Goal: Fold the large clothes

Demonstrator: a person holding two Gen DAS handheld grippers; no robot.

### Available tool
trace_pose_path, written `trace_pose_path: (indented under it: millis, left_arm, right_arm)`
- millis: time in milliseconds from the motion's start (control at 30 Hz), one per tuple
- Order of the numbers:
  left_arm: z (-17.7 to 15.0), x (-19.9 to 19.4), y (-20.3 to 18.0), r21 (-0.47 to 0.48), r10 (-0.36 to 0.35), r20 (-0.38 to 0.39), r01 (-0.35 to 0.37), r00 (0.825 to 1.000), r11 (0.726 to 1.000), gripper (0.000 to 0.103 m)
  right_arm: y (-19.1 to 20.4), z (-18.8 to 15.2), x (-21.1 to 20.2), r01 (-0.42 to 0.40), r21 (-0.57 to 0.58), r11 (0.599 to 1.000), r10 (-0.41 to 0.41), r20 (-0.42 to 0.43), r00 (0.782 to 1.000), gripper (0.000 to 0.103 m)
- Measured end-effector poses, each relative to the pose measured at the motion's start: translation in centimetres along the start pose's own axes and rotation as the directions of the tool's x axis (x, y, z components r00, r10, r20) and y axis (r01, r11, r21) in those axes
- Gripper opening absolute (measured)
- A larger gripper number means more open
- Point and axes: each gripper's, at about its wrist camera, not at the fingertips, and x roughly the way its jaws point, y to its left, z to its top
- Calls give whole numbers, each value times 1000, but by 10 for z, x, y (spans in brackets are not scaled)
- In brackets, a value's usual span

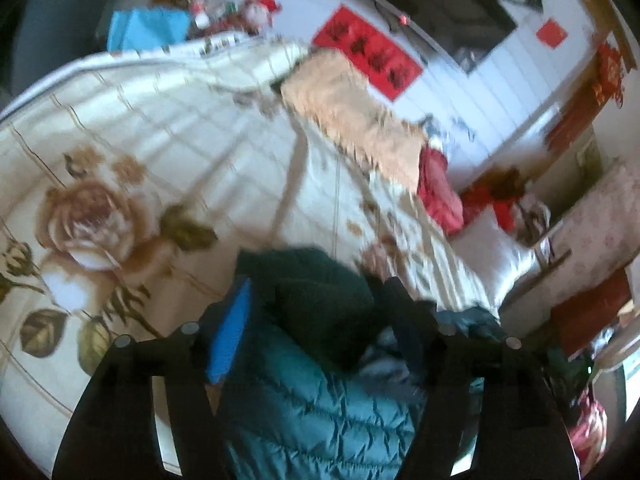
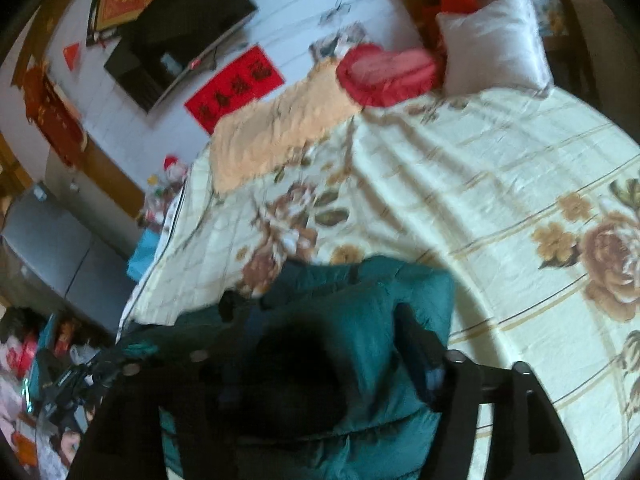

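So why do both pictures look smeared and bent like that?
Left wrist view: motion blur smears the floral bedspread and red banner; the fisheye lens curves the wall. Right wrist view: similar blur, and the teal jacket near the lens is dark and soft.

- Beyond the quilted teal down jacket, the cream floral bedspread lies open and flat.
- At the far edge from the jacket, a peach fuzzy blanket, a red round cushion and a silver satin pillow block passage.
- Left of the jacket, floor clutter, seemingly blurred.
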Motion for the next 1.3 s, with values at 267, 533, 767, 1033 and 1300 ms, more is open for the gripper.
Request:
trace_pose_path:
  millis: [267, 533, 767, 1033, 1300]
  left_arm:
    - [-22, 4, -28, 159, 76, 19, -78, 997, 984, 69]
    - [-51, 78, -41, 264, 272, -47, -251, 961, 931, 69]
    - [-46, 124, -29, 275, 374, -60, -345, 925, 897, 76]
    - [-41, 148, -11, 237, 377, -111, -344, 919, 908, 90]
    - [-39, 117, -24, 239, 355, -73, -329, 932, 913, 90]
  right_arm:
    - [56, -30, 8, 2, -249, 969, -10, -28, 1000, 69]
    - [108, -70, 86, 78, -493, 867, -126, -65, 990, 69]
    - [103, -60, 147, 139, -478, 867, -210, -97, 973, 69]
    - [93, -59, 177, 152, -459, 875, -239, -138, 961, 70]
    - [91, -51, 132, 129, -396, 909, -182, -101, 978, 70]
